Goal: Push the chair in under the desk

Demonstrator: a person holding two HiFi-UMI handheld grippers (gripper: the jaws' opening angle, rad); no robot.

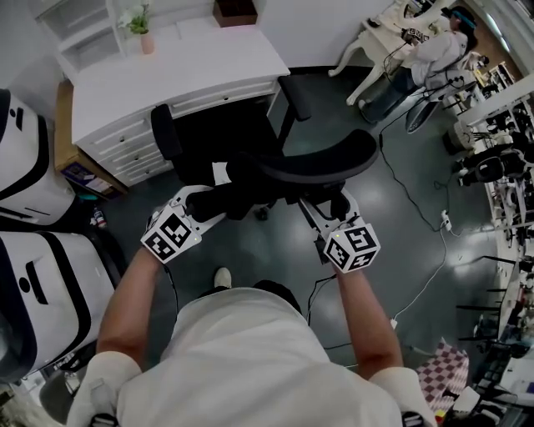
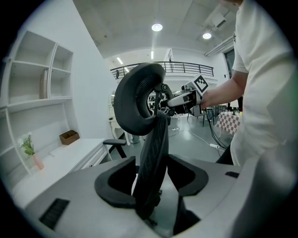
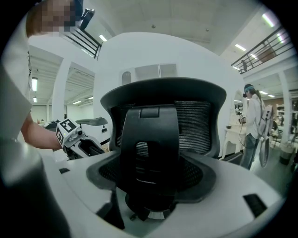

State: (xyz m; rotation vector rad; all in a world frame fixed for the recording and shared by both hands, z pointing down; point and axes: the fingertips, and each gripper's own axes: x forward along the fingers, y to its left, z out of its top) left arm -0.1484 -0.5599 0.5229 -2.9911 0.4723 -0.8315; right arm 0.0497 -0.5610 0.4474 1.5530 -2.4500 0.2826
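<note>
A black mesh office chair stands with its seat partly under the white desk, its back toward me. My left gripper is at the left side of the backrest. In the left gripper view the backrest's edge stands upright between the wide-set jaws of that gripper, and the pads touch it. My right gripper is at the right rear of the back. In the right gripper view the chair's black spine fills the gap between the jaws of that gripper.
The desk has drawers on its left side, and carries a potted plant and a brown box. White rounded units stand at the left. Cables run over the dark floor, and a person sits at the far right.
</note>
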